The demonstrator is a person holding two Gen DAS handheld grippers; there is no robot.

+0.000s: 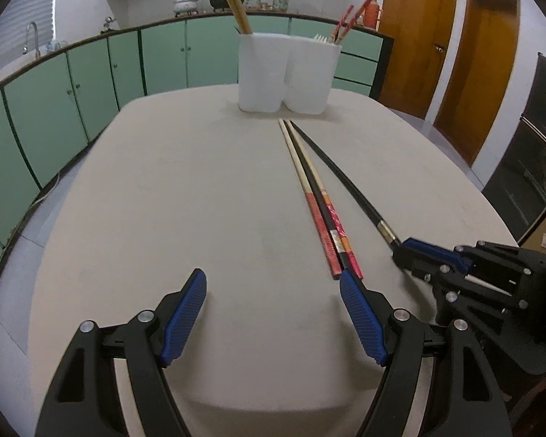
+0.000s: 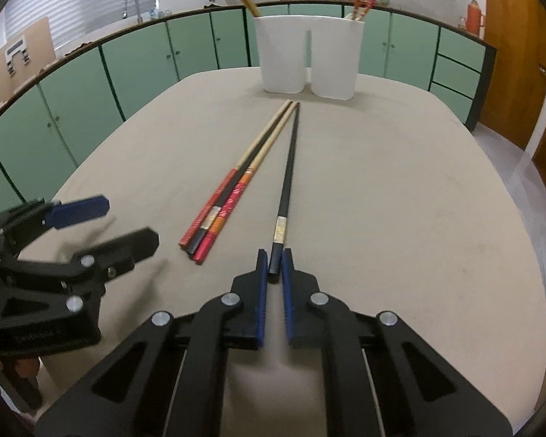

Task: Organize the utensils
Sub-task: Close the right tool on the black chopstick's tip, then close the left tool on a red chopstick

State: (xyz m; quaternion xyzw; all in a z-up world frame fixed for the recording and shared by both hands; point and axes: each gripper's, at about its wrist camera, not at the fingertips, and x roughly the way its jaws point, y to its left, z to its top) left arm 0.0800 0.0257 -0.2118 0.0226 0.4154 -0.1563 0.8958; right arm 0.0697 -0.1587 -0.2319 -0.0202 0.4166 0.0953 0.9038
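- Your right gripper (image 2: pixel 274 260) is pinching the near end of the black chopstick (image 2: pixel 287 178), its blue pads (image 2: pixel 261 291) drawn in until only the stick sits between them.
- That black chopstick is lying flat on the beige table (image 2: pixel 400 200), its far tip pointing toward the white utensil holder (image 2: pixel 309 54) at the table's far side.
- Your left gripper (image 1: pixel 273 284) is standing wide open just above the table, with nothing between its fingers (image 1: pixel 184 318).
- Its right-hand pad is sitting just beside the near ends of the three bundled chopsticks (image 1: pixel 316 196); you cannot tell whether it is touching them.
- Those three, two red-handled and one black, are lying side by side, just left of the black chopstick you are gripping, and converging with it at the far tips.
- The holder's two compartments are already carrying upright sticks: wooden chopsticks (image 1: pixel 233 3) in the left one, red patterned chopsticks (image 1: pixel 349 23) in the right.
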